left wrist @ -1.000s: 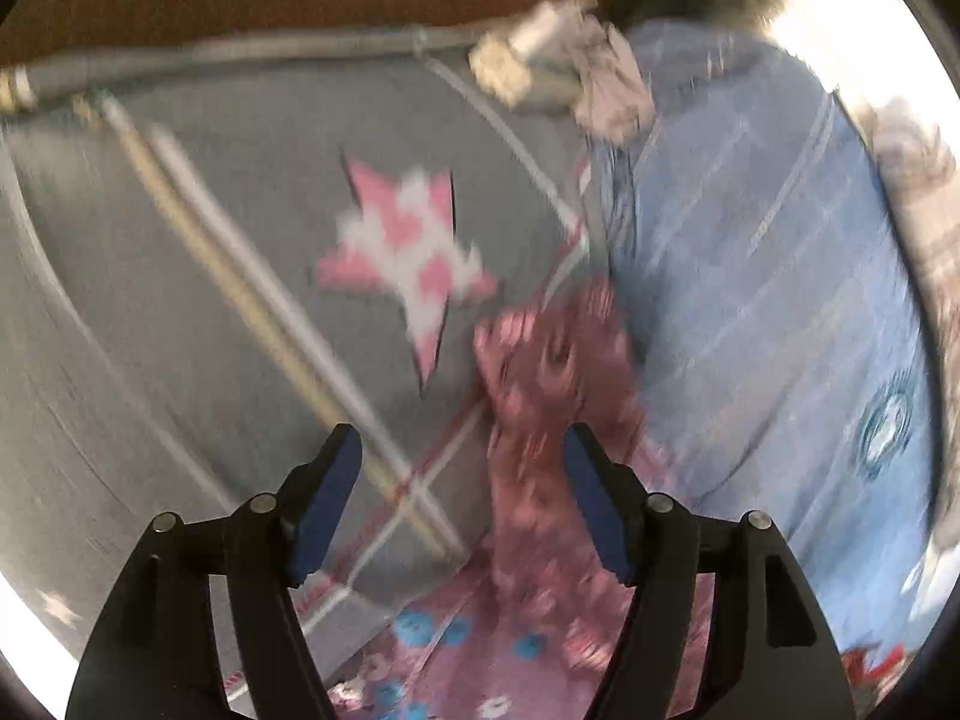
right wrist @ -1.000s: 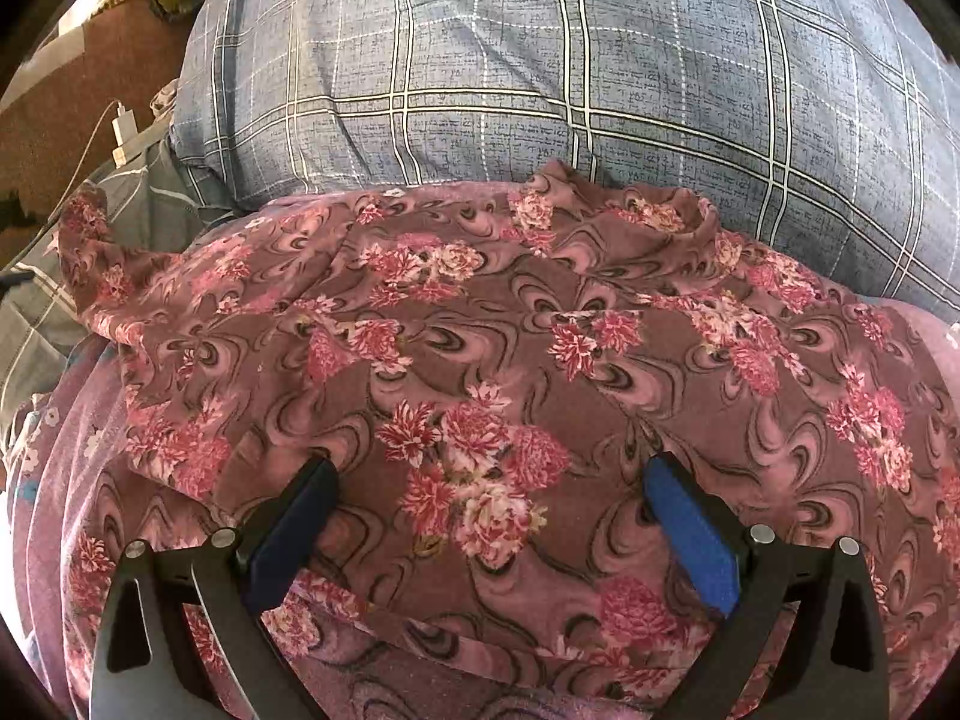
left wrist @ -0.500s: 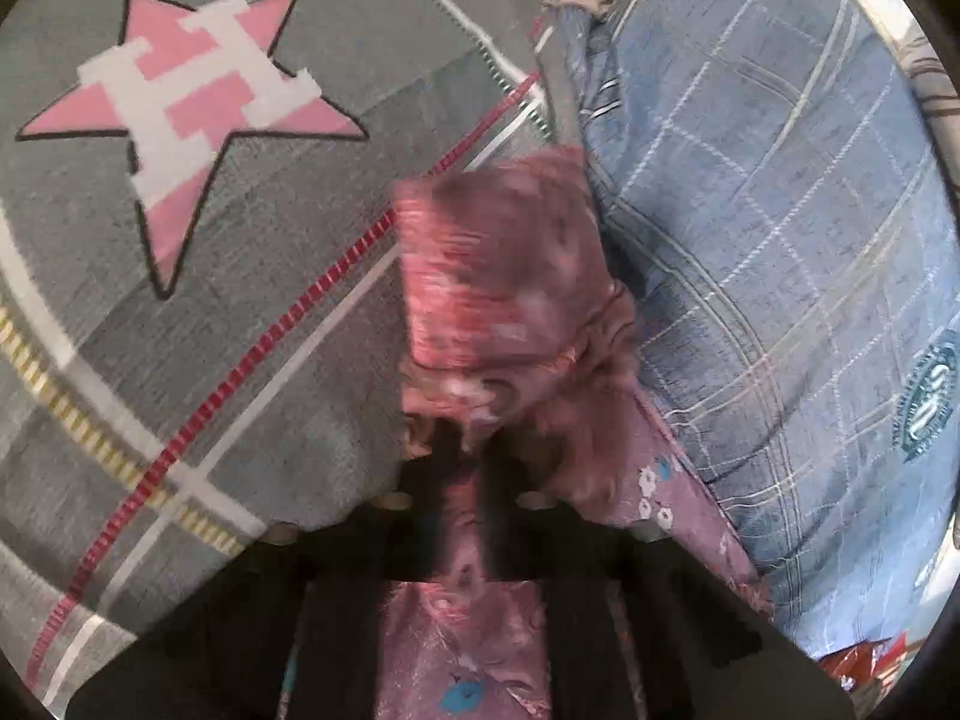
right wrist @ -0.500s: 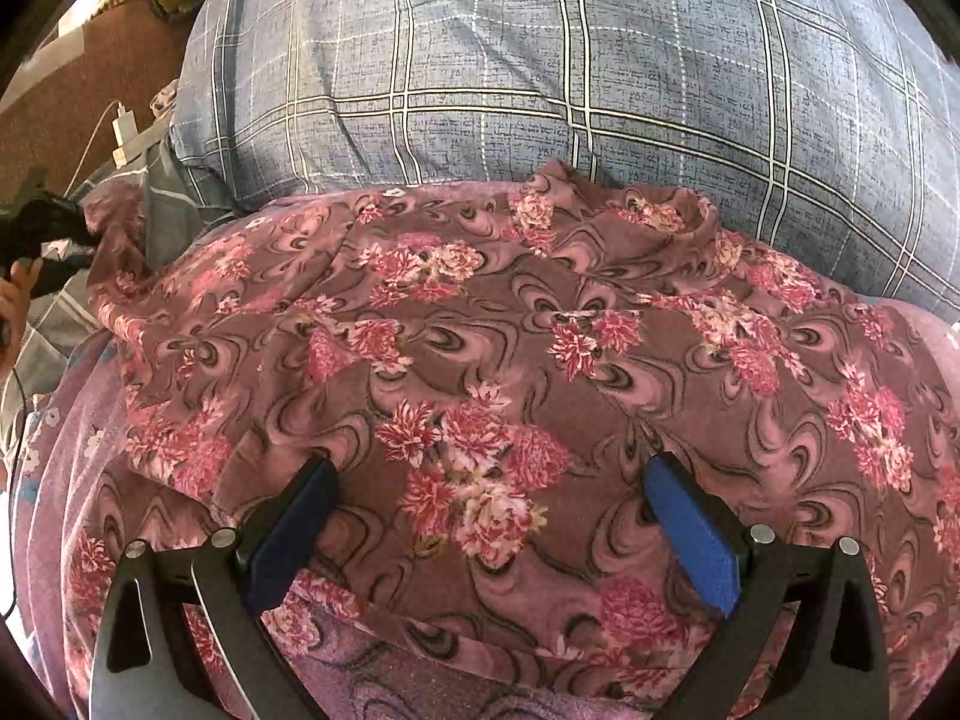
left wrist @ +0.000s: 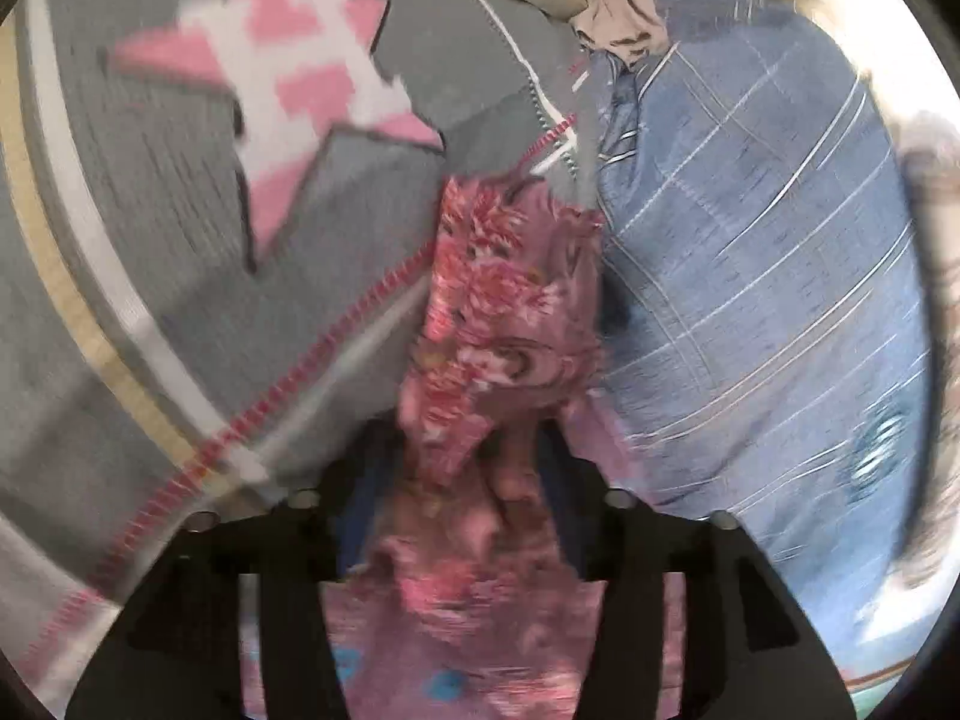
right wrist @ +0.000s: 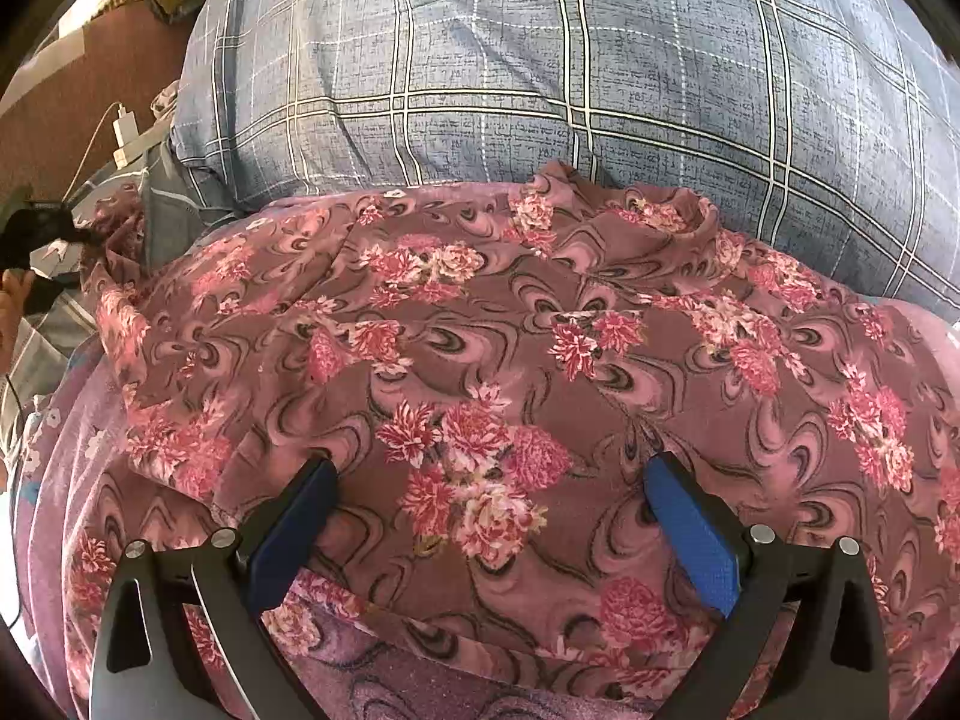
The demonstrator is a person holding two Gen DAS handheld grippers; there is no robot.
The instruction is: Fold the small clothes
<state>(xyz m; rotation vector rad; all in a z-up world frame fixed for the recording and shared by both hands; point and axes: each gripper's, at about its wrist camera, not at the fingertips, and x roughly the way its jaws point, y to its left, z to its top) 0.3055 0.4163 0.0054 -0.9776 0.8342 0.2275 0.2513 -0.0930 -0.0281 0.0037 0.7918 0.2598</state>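
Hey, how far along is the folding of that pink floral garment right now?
Early. No finished fold shows: the floral garment lies spread and wrinkled against the plaid pillow. In hand: the left gripper has pinched one end of it. The right gripper is open over the cloth, gripping nothing. All folds remain.

Motion blur smears the left tongs (left wrist: 462,480), their fingertips buried under the bunched floral garment (left wrist: 504,312).

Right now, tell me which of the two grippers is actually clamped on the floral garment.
The left gripper: its fingers are closed with the floral garment bunched between them. The right gripper stands wide open, its blue pads resting apart on the cloth.
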